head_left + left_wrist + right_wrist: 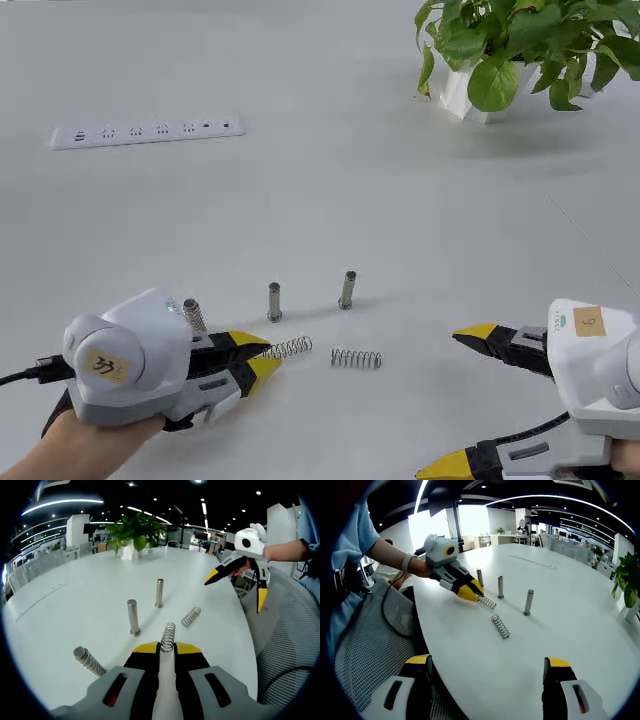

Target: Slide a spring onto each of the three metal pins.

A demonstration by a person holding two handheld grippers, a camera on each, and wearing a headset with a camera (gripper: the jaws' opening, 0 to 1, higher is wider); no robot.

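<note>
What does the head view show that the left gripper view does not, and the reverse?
The head view adds the hand holding the left gripper. The left gripper view adds a mesh chair and ceiling lights. Both share two bare pins, a pin wearing a spring, a second spring pinched in the left jaws, a loose spring, the plant and the open right gripper.

White table, rounded edge on my side. Toward the far left corner: white power strip, lying flat. Toward the far right corner: potted plant in a white pot. Closer to my edge, three metal pins stand in a row: left pin wearing a spring, middle pin and right pin bare. Just nearer me, a loose spring lies flat. A second spring lies beside it, one end pinched in my left gripper.
</note>
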